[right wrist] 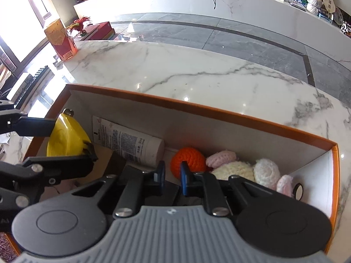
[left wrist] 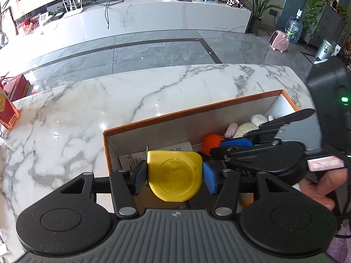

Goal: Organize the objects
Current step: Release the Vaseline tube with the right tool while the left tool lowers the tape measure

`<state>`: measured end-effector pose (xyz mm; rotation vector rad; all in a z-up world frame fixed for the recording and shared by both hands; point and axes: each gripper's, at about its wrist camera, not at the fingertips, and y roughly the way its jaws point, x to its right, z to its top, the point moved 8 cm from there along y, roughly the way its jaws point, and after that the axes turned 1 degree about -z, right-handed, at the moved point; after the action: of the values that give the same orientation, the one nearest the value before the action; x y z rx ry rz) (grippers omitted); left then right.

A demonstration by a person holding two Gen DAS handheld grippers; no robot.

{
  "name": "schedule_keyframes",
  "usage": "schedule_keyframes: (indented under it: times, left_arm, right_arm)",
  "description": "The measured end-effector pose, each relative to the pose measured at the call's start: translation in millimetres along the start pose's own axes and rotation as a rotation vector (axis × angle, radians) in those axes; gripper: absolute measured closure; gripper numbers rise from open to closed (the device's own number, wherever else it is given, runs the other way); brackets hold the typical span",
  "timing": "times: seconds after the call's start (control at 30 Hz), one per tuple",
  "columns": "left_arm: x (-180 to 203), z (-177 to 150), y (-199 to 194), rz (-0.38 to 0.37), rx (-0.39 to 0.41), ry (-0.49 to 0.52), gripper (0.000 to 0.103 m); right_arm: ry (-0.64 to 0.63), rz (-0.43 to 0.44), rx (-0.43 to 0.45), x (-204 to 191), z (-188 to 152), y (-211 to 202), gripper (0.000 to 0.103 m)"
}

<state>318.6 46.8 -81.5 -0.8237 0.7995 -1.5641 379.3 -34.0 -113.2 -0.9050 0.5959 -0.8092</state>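
Observation:
My left gripper (left wrist: 174, 176) is shut on a yellow tape measure (left wrist: 174, 175) and holds it over the left end of an orange-rimmed cardboard box (left wrist: 188, 109). The tape measure also shows in the right wrist view (right wrist: 65, 138), between the left gripper's fingers. My right gripper (right wrist: 172, 176) is open and empty, low inside the box (right wrist: 219, 112), just in front of an orange crocheted ball (right wrist: 189, 159). A white tube (right wrist: 129, 142) lies along the box's far wall. Pink and cream crocheted toys (right wrist: 241, 168) fill the right end.
The box sits on a white marble table (left wrist: 87, 114). A red and orange carton (right wrist: 60, 41) stands at the table's far left corner. Grey tiled floor and a long white marble bench (left wrist: 153, 19) lie beyond.

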Motion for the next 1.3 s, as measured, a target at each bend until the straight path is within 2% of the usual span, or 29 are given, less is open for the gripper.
schedule_keyframes:
  times: [0.27,0.37,0.47,0.7,0.87,1.1,1.17,1.3]
  left_arm:
    - [10,-1,7,-0.023,-0.01,0.027,0.041]
    - [16,1,13,-0.009,-0.01,0.04,0.041]
    - [18,1,19,0.011,-0.014,0.051,0.041]
    - [10,-1,33,0.067,-0.043,0.035,0.041]
    - [5,-5,38,0.064,-0.067,0.016,0.041]
    - [2,-5,36,0.065,-0.057,0.014,0.04]
    - [4,-3,32,0.063,-0.03,0.022,0.03]
    - [7,3,25,0.05,0.001,0.023,0.026]
  right_arm:
    - [0.001,-0.069,-0.008,13,-28,-37,0.082]
    - [0.028,-0.093,-0.016,21,-43,-47,0.072]
    - [0.024,-0.117,-0.02,26,-53,-52,0.071]
    - [0.047,-0.109,-0.031,33,-61,-54,0.07]
    - [0.051,-0.106,-0.036,32,-62,-50,0.07]
    - [0.055,-0.102,-0.036,30,-62,-51,0.068]
    - [0.056,-0.101,-0.035,30,-62,-51,0.066]
    - [0.056,-0.099,-0.033,29,-63,-52,0.064]
